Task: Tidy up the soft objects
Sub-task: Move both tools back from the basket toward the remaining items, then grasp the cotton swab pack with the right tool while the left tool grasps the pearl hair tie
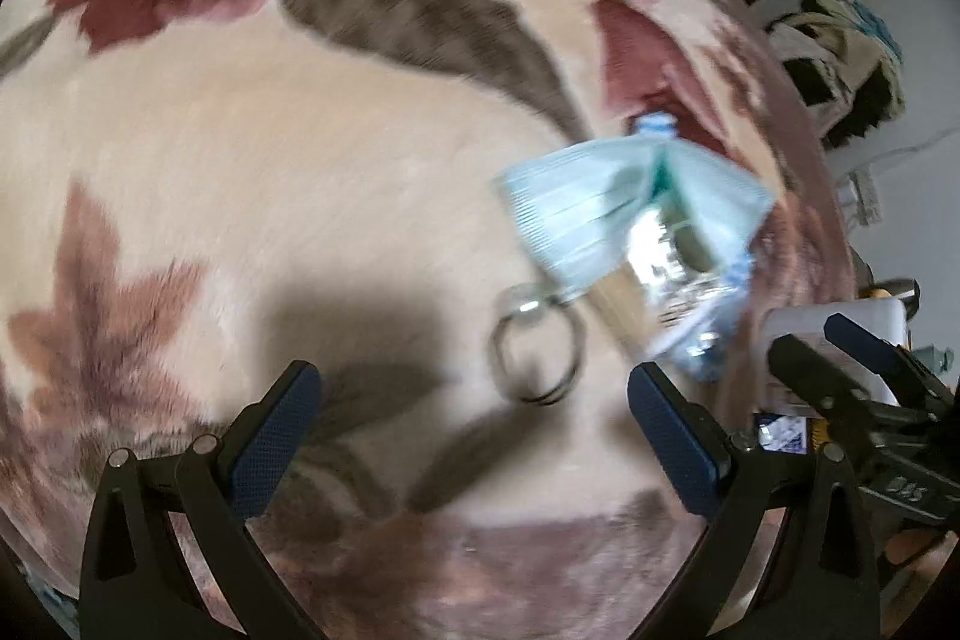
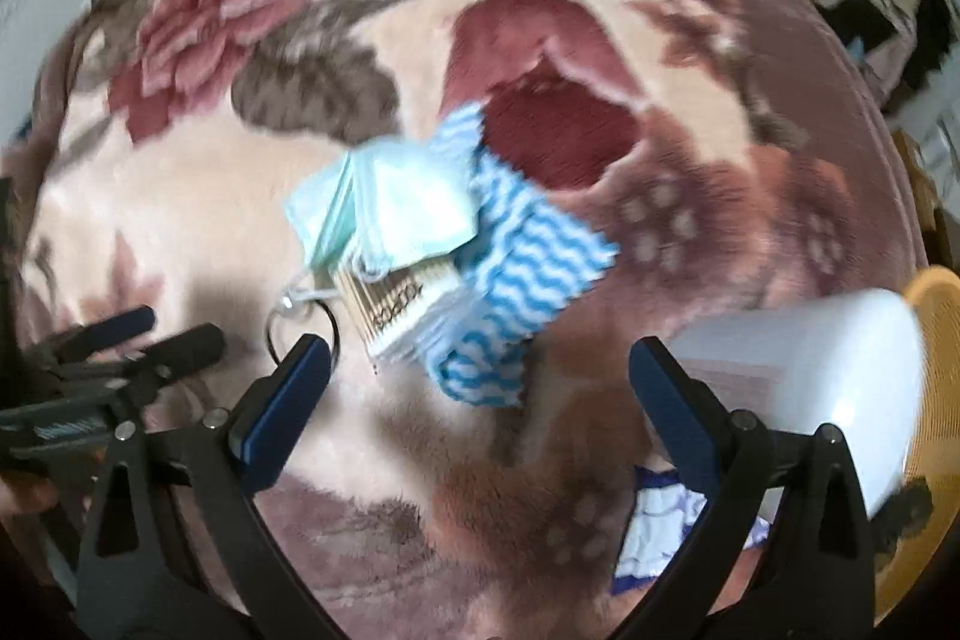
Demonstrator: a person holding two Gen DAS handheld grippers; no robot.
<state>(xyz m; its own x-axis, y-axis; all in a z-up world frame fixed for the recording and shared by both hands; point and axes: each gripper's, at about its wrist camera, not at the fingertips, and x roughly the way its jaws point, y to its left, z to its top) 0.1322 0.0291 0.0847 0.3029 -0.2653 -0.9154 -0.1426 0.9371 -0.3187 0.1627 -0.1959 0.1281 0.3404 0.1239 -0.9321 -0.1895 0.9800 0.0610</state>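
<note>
A plush floral blanket (image 2: 180,220) covers the surface. On it a pale green face mask (image 2: 396,202) lies over a pack of cotton swabs (image 2: 396,304), beside a blue wavy-striped cloth (image 2: 528,256). Both claws, left gripper (image 1: 474,424) and right gripper (image 2: 480,400), hover near the mask, spread wide and empty; motion blurs the finer details.

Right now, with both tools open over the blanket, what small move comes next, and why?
Probably lower the right tool onto the face mask. It lies topmost on the pile, over the striped cloth, and both tools hold nothing.
</note>
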